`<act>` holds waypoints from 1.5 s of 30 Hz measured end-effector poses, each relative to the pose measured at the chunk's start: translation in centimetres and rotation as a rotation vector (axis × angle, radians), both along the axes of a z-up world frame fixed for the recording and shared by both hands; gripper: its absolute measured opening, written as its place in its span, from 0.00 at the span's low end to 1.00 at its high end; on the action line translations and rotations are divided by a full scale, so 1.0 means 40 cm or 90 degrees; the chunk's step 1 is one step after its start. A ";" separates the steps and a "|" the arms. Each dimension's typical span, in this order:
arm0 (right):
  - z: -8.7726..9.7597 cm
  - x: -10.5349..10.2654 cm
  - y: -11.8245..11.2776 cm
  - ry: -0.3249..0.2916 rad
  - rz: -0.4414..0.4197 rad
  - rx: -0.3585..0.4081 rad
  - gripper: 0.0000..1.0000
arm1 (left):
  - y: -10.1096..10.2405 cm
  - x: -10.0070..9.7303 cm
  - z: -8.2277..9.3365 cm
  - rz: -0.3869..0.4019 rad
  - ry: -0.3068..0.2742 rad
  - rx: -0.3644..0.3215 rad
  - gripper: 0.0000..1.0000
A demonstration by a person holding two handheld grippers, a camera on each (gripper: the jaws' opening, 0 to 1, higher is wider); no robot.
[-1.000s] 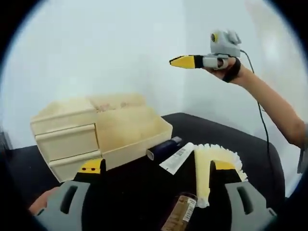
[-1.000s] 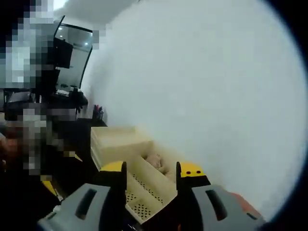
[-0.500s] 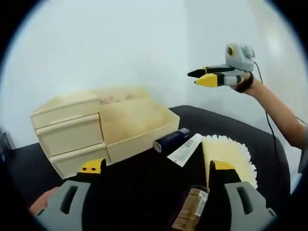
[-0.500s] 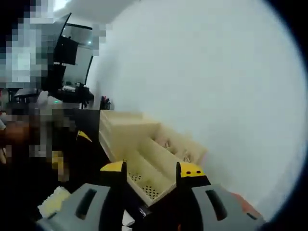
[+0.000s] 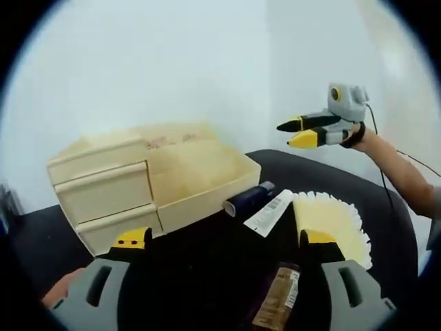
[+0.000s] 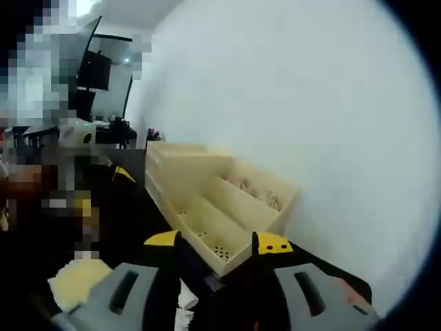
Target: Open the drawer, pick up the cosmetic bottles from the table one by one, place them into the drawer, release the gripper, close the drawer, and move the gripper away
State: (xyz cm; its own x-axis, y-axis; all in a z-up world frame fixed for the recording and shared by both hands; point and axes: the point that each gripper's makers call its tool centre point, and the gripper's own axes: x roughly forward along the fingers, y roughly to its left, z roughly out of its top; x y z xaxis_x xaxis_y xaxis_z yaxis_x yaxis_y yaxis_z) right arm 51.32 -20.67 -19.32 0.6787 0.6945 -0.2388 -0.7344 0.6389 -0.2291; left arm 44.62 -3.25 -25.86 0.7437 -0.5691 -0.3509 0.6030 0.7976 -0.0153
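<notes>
Beside the organizer (image 5: 151, 183), the dark bottle's (image 5: 248, 198) far end is hidden behind its wall. The brown bottle (image 5: 278, 303) is cut off at the bottom edge. The organizer's lettering cannot be read.

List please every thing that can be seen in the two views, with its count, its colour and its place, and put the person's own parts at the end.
wooden organizer: one, pale wood, on the black table, two shut drawer fronts at one end and open trays beside them.
table: one, black, under everything.
dark bottle: one, dark blue, lying against the organizer's front edge.
white tube: one, white with print, lying beside the dark bottle.
brown bottle: one, brown with a label, lying between the left gripper's jaws.
fan of cards: one, pale yellow, spread on the table next to the white tube.
wall: white, behind the table.
left gripper: grey with yellow tips, jaws apart, low over the table.
right gripper: grey with yellow tips, raised above the table.
</notes>
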 end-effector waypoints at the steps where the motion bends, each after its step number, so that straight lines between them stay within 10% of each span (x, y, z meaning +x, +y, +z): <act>1: -0.006 0.002 -0.003 0.001 0.002 0.002 0.36 | 0.002 0.003 0.001 0.001 -0.001 0.002 0.82; 26: -0.218 0.075 -0.063 0.102 -0.020 0.079 0.19 | -0.021 0.002 -0.033 -0.004 0.003 0.031 0.81; 45: -0.271 0.060 -0.024 0.162 0.075 0.133 0.19 | -0.026 0.003 -0.053 -0.011 0.008 0.059 0.81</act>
State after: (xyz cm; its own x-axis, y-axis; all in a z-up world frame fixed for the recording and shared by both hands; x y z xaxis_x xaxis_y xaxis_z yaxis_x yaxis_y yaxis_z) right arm 53.72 -21.62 -30.16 0.5280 0.8162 -0.2344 -0.8225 0.5603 0.0981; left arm 44.74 -4.27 -28.00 0.7293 -0.5467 -0.4114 0.6172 0.7852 0.0506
